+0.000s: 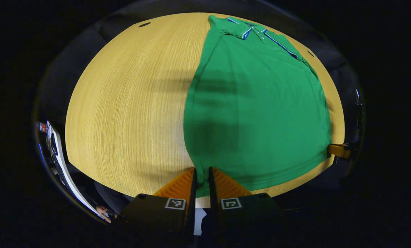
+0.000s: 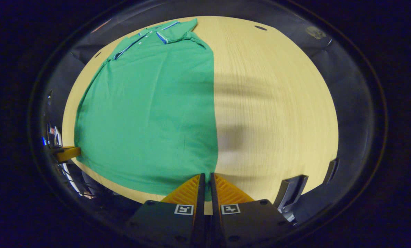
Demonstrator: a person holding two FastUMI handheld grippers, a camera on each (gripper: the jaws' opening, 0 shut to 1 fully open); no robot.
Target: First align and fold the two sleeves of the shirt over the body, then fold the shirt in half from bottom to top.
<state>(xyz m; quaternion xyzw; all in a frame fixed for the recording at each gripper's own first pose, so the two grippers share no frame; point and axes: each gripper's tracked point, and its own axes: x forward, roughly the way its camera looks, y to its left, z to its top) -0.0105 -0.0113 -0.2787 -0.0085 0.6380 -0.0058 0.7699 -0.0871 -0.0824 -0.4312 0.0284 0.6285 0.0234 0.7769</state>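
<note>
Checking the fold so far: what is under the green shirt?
The shirt lies flat on the wooden table. Sleeves seem tucked away; whatever lies beneath the cloth is covered. Left gripper and right gripper pinch its bottom corners.

The shirt (image 1: pixel 257 113) is matt green knit cloth, smooth with faint creases, its collar (image 1: pixel 250 31) trimmed in striped ribbing. The table (image 1: pixel 129 113) is pale wood with fine grain, lightly satin.
</note>
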